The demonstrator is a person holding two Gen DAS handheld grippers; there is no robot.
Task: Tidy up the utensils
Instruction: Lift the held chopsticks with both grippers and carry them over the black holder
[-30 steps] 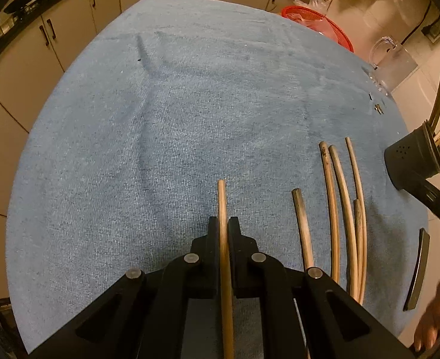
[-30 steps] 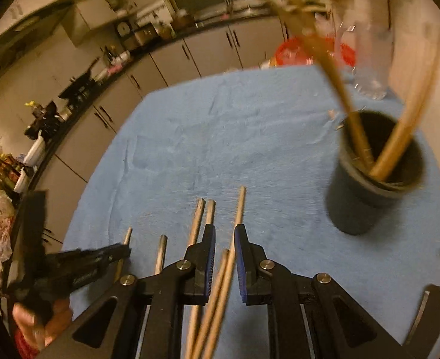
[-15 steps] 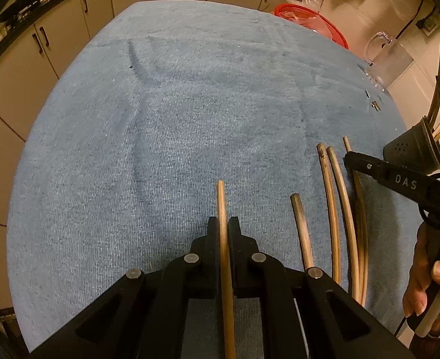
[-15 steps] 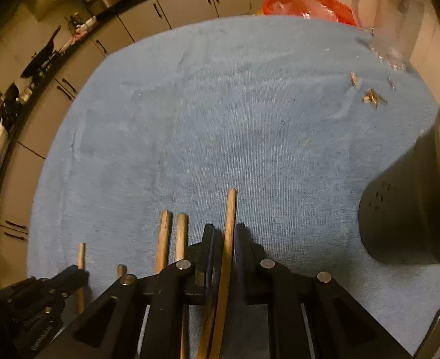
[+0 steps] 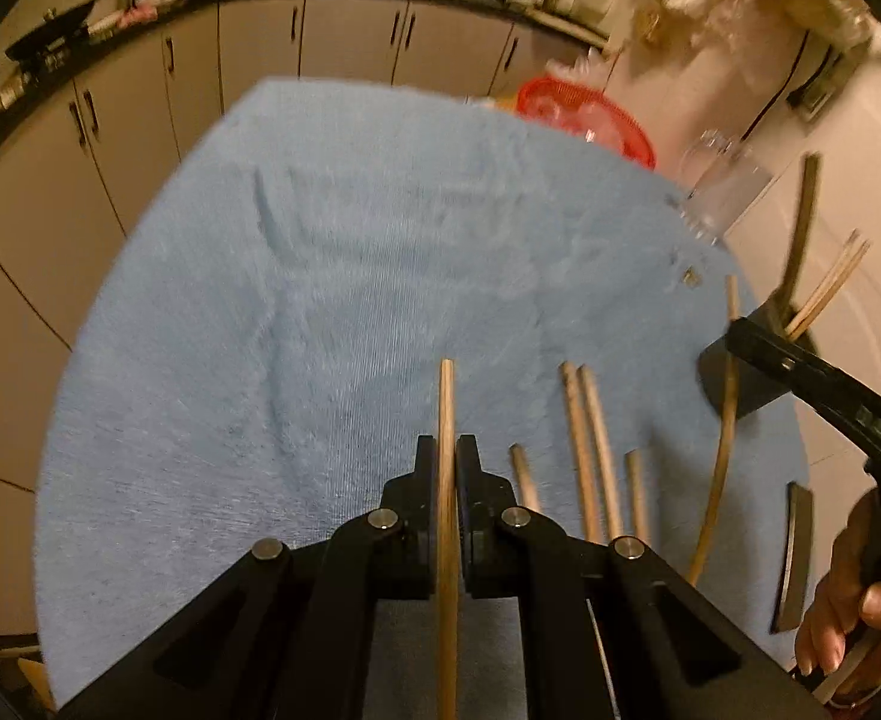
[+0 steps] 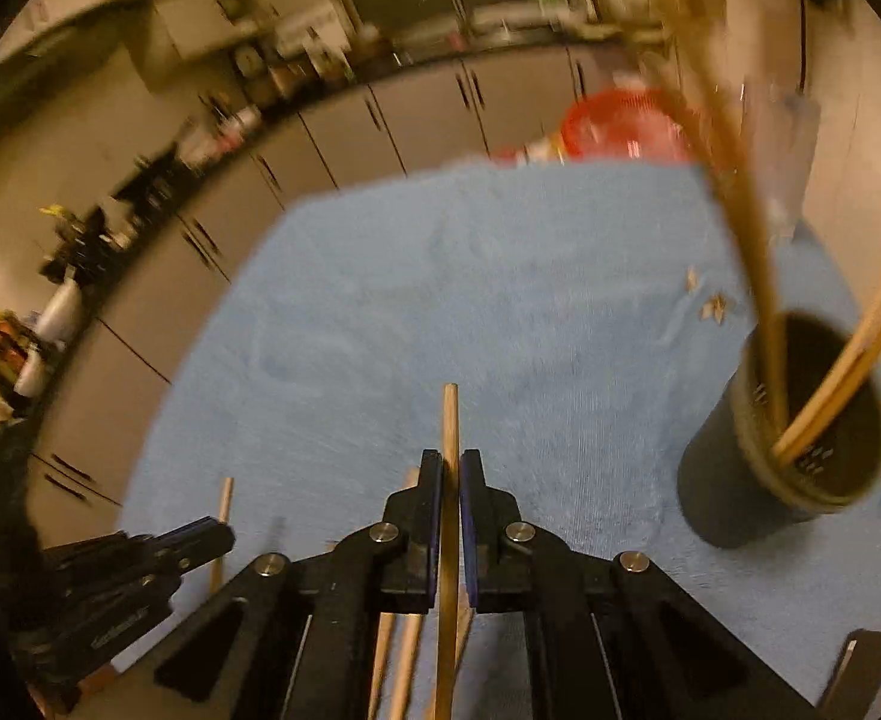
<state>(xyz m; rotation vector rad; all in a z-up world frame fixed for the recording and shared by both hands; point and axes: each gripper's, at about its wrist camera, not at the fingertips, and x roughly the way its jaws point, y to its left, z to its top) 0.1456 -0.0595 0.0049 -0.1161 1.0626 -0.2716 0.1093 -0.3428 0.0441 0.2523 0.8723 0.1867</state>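
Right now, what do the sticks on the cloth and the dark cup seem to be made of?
The sticks look like bamboo or plain wood: matte tan, thin, some darkened at the ends. The dark cup seems to be matte black plastic, perhaps coated metal, with small holes in its wall. The cloth looks like blue terry fabric, with a ribbed, fuzzy weave.

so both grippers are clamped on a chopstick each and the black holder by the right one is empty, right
Not empty. The right wrist view shows the black holder already has utensils standing in it. The rest holds: the left gripper and the right gripper are each shut on a chopstick.
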